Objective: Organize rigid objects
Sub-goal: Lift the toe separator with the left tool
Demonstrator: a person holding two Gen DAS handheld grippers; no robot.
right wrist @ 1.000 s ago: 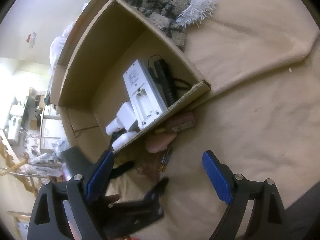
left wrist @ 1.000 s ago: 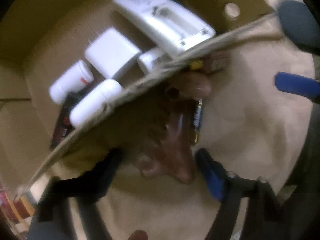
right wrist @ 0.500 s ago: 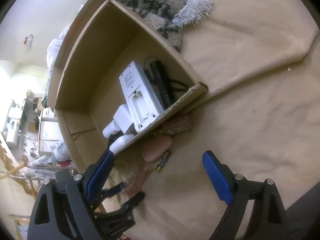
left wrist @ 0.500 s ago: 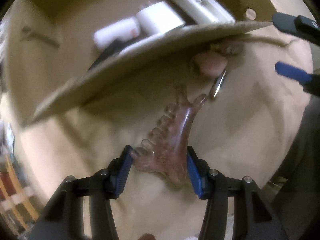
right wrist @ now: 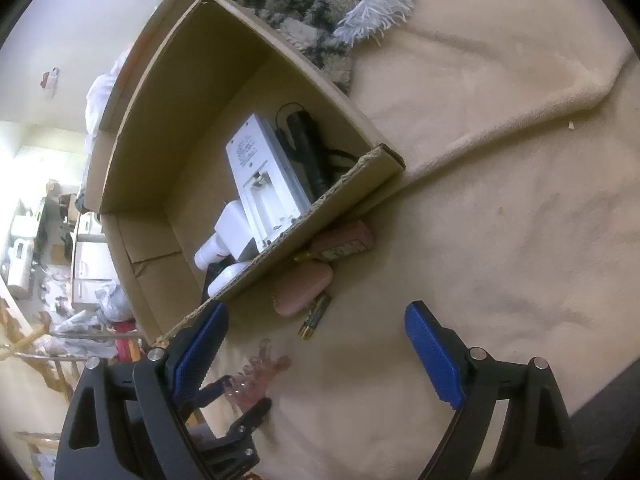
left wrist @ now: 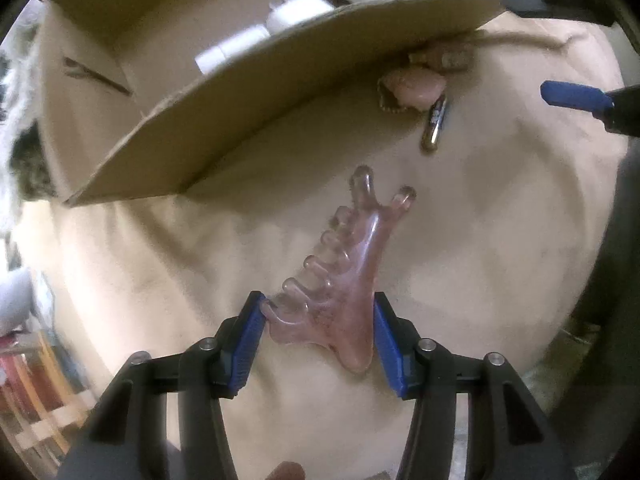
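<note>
My left gripper is shut on a translucent pink hair claw clip and holds it above the beige blanket, in front of the cardboard box. The clip and left gripper also show in the right wrist view. My right gripper is open and empty, above the blanket near the box's front wall. Outside the box lie a pink case, a battery and a small brown packet. Inside the box lie a white remote-like device, a black corded device and white containers.
A beige blanket covers the surface. A fuzzy patterned throw with white fringe lies behind the box. A cluttered room with wooden furniture is off to the left.
My left gripper closed on the pink claw clip and has drawn it back and up, away from the box wall. The right gripper has stayed nearly still and open.
</note>
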